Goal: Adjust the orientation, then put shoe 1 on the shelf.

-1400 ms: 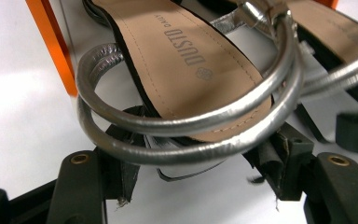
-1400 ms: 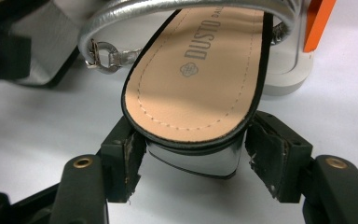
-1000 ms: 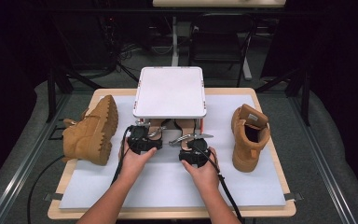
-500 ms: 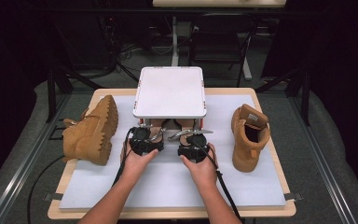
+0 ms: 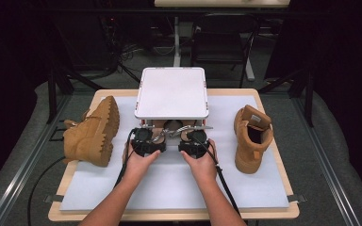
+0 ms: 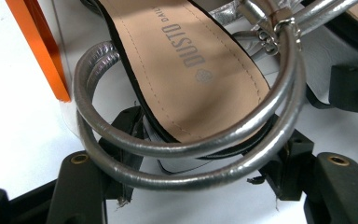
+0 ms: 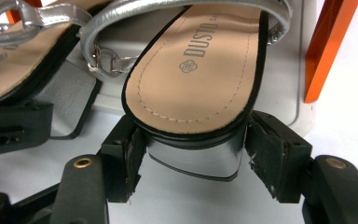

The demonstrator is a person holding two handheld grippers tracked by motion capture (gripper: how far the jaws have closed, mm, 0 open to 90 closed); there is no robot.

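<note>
On the table (image 5: pixel 169 188) a white rack (image 5: pixel 171 92) is standing in the middle, with one tan boot (image 5: pixel 92 132) lying on its side to the left and a second boot (image 5: pixel 251 137) standing upright to the right. Two silver sandals are sitting under the rack's top plate, between its orange legs (image 6: pixel 39 46).

The person's left hand (image 5: pixel 140 159) is holding the left gripper (image 5: pixel 147 139) at the rack's front edge. In the left gripper view, its jaws are standing on both sides of the heel of the left sandal (image 6: pixel 191 70), close to it or touching it; the silver ankle strap (image 6: pixel 191 154) is crossing in front and hiding the contact, so I cannot tell if the jaws are clenched.

The right hand (image 5: pixel 201 160) is holding the right gripper (image 5: pixel 194 139) just beside the left one. In the right gripper view, its jaws are sitting around the block heel of the right sandal (image 7: pixel 200 70). The left pad (image 7: pixel 129 161) is touching the heel, while a thin gap is showing at the right pad (image 7: pixel 265 156), so the jaws are not yet clenched on it.
</note>
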